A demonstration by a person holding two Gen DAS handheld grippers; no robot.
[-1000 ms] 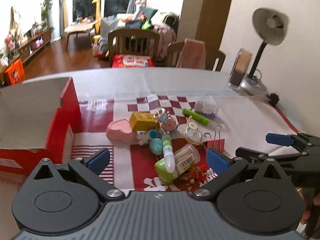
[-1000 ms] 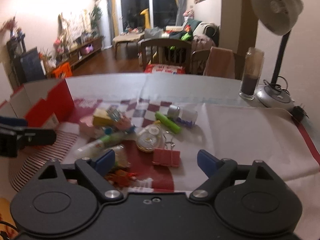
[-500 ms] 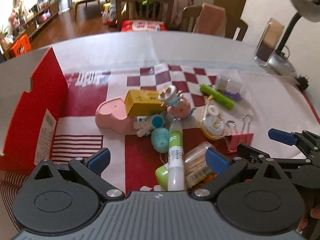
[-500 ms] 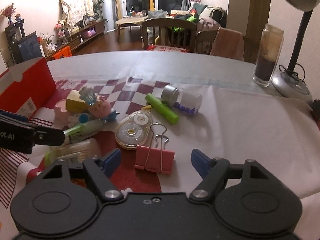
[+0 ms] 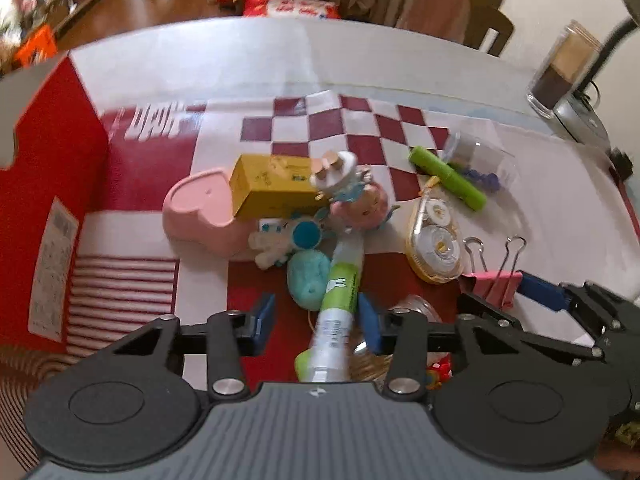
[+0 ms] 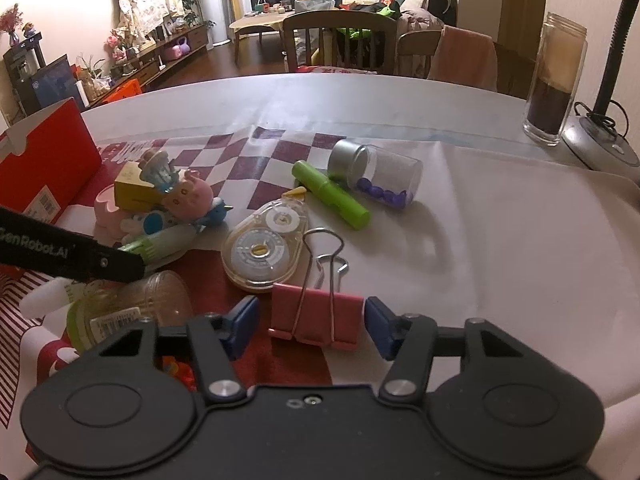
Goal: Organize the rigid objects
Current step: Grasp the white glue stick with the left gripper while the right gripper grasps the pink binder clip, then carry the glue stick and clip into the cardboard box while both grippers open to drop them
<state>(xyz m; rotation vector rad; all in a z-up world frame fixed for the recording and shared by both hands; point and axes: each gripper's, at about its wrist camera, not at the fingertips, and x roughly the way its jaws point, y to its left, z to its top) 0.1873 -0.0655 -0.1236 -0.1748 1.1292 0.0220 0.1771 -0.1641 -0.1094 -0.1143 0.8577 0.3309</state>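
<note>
Behind the table (image 6: 500, 216), a living room is seen. The glue stick (image 5: 340, 292) is framed by the closing left gripper (image 5: 316, 316), not yet squeezed. The stiff, light pink clip (image 6: 316, 316), best gripped across its sides, lies loose between the closing right gripper's (image 6: 306, 326) fingers.

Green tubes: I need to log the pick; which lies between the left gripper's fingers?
The white-and-green glue stick, by the teal toy; the plain green tube lies beside the vial.

"GenRobot.AI" on the left claw (image 6: 132, 264).
</note>
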